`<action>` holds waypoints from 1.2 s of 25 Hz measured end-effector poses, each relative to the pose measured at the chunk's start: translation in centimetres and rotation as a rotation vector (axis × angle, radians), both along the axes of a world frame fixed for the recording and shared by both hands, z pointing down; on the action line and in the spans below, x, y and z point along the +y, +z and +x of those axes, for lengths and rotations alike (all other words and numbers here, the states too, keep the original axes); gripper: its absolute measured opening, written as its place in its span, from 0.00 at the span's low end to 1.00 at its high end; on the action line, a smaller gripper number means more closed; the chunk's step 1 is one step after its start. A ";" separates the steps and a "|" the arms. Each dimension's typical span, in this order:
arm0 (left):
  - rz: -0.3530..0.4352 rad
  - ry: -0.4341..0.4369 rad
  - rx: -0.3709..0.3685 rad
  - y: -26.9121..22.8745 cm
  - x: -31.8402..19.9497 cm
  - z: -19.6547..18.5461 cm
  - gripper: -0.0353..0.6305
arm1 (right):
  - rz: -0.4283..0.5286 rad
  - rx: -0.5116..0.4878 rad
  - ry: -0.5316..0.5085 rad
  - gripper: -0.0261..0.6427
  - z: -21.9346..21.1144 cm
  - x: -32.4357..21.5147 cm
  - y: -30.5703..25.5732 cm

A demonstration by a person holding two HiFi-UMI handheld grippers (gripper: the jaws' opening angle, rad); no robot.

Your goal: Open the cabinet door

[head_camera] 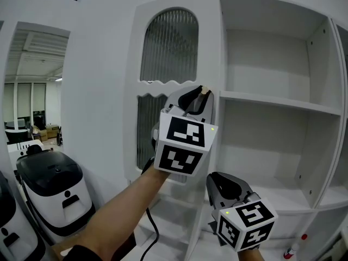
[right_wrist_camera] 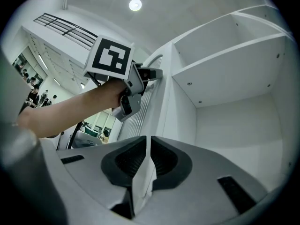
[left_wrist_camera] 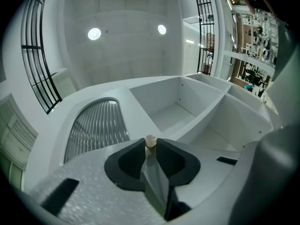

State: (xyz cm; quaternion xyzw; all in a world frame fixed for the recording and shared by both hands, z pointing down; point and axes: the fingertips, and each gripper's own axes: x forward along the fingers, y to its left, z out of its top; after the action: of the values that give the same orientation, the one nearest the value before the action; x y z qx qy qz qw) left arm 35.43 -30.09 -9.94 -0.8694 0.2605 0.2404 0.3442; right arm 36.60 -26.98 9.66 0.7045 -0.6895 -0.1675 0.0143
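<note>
Now: left gripper (head_camera: 200, 93) fingers pinching knob (left_wrist_camera: 150, 140) on cabinet door (head_camera: 169, 53); right gripper (right_wrist_camera: 146, 142) fingers pressed together, empty.

No words, numbers or brands can be read anywhere; the only signs are black-and-white square code markers, without letters; two faces of them show on the left cube (head_camera: 184, 145) and two on the right cube (head_camera: 247, 223); the right gripper view shows one more such marker on the left cube; the small clutter on the far shelves in the left gripper view is too blurred to read.
</note>
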 end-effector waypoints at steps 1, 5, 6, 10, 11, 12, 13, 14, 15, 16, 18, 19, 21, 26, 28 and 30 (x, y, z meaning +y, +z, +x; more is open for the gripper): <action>-0.003 0.000 0.002 0.0 0.1 -0.1 0.18 | -0.006 -0.003 0.000 0.07 0.1 0.1 0.2; -0.011 0.009 0.014 0.1 0.4 -0.8 0.18 | -0.035 -0.028 -0.014 0.08 0.4 0.2 1.3; -0.013 0.012 0.015 0.1 0.5 -0.9 0.18 | -0.043 -0.037 -0.025 0.08 0.3 0.1 1.6; -0.023 0.019 0.019 0.1 0.8 -1.4 0.18 | -0.085 -0.077 -0.107 0.17 -0.6 0.0 3.1; -0.026 0.021 0.023 0.1 0.9 -1.6 0.18 | -0.096 -0.087 -0.129 0.21 -0.8 -0.1 3.6; -0.027 0.024 0.026 0.1 1.0 -1.7 0.18 | -0.106 -0.096 -0.142 0.21 -0.9 -0.2 4.1; -0.028 0.026 0.028 0.1 1.1 -1.9 0.18 | -0.115 -0.101 -0.146 0.21 -0.8 -0.4 4.6; -0.028 0.028 0.028 0.1 1.1 -2.1 0.18 | -0.126 -0.105 -0.146 0.21 -0.7 -0.6 5.1; -0.027 0.029 0.027 0.1 1.2 -2.1 0.18 | -0.136 -0.110 -0.147 0.21 -0.6 -0.8 5.6; -0.026 0.030 0.026 0.1 1.2 -2.2 0.18 | -0.145 -0.117 -0.150 0.21 -0.6 -0.9 6.0; -0.024 0.030 0.026 0.0 1.3 -2.3 0.18 | -0.159 -0.131 -0.158 0.21 -0.5 -1.3 6.7; -0.023 0.031 0.027 0.0 1.3 -2.3 0.18 | -0.166 -0.136 -0.161 0.21 -0.4 -1.5 7.0; -0.024 0.034 0.027 0.0 1.4 -2.4 0.18 | -0.182 -0.150 -0.168 0.21 -0.3 -1.8 7.6; -0.031 0.036 0.028 0.0 1.4 -2.4 0.18 | -0.212 -0.214 -0.216 0.21 -0.3 -2.6 8.8; -0.030 0.037 0.029 0.0 1.4 -2.4 0.18 | -0.223 -0.215 -0.226 0.21 -0.4 -2.8 9.1; -0.029 0.037 0.031 0.0 1.4 -2.4 0.18 | -0.225 -0.205 -0.239 0.21 -0.6 -2.8 9.1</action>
State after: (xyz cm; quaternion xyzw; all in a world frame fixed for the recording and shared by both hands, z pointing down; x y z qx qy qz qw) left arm 33.01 -28.73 -9.90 -0.8753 0.2530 0.2562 0.3228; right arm 35.97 -29.82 18.79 0.6251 -0.7804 -0.0171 0.0028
